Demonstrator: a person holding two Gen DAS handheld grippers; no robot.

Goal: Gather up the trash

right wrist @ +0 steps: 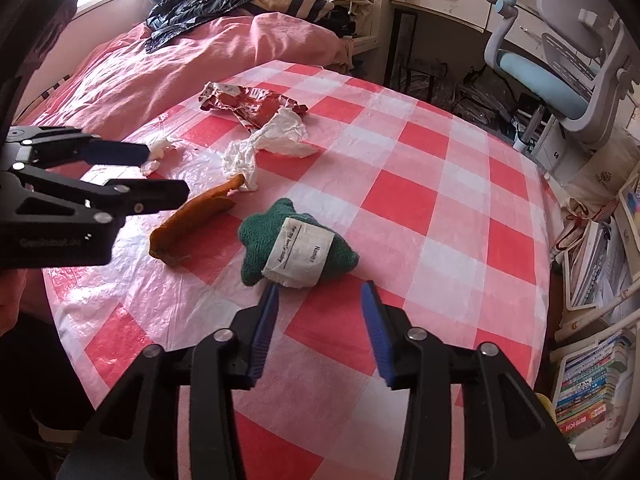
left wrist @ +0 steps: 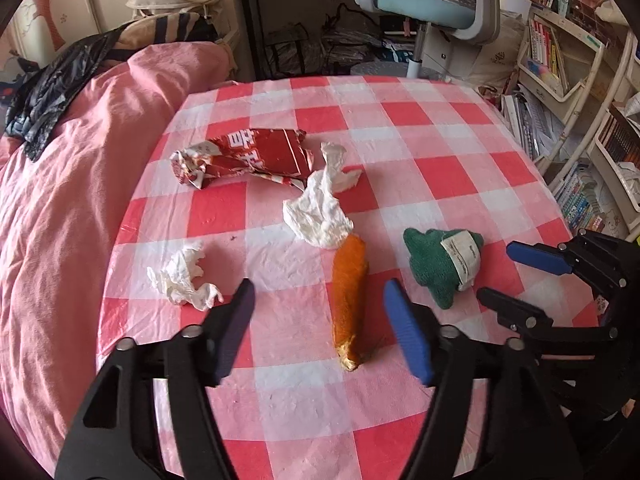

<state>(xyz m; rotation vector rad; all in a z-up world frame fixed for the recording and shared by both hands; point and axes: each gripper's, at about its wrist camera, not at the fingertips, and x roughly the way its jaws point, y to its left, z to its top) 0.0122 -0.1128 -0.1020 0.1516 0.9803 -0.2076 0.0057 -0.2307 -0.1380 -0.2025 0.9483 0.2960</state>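
On the red-and-white checked table (left wrist: 440,148) lie a crumpled red snack wrapper (left wrist: 248,156), a large crumpled white tissue (left wrist: 320,208), a small crumpled tissue (left wrist: 184,276), an orange plush piece (left wrist: 349,300) and a green plush piece with a white label (left wrist: 444,262). My left gripper (left wrist: 320,300) is open and empty, just in front of the orange piece and right of the small tissue. My right gripper (right wrist: 320,300) is open and empty, just in front of the green plush piece (right wrist: 296,240). The right wrist view also shows the wrapper (right wrist: 252,104), large tissue (right wrist: 272,140) and orange piece (right wrist: 192,216).
A pink bedspread (left wrist: 60,200) borders the table's left side, with a black plastic bag (left wrist: 52,88) on it. A blue-and-grey desk chair (left wrist: 432,4) stands behind the table. Bookshelves (left wrist: 560,60) line the right side. The left gripper shows at the left of the right wrist view (right wrist: 160,172).
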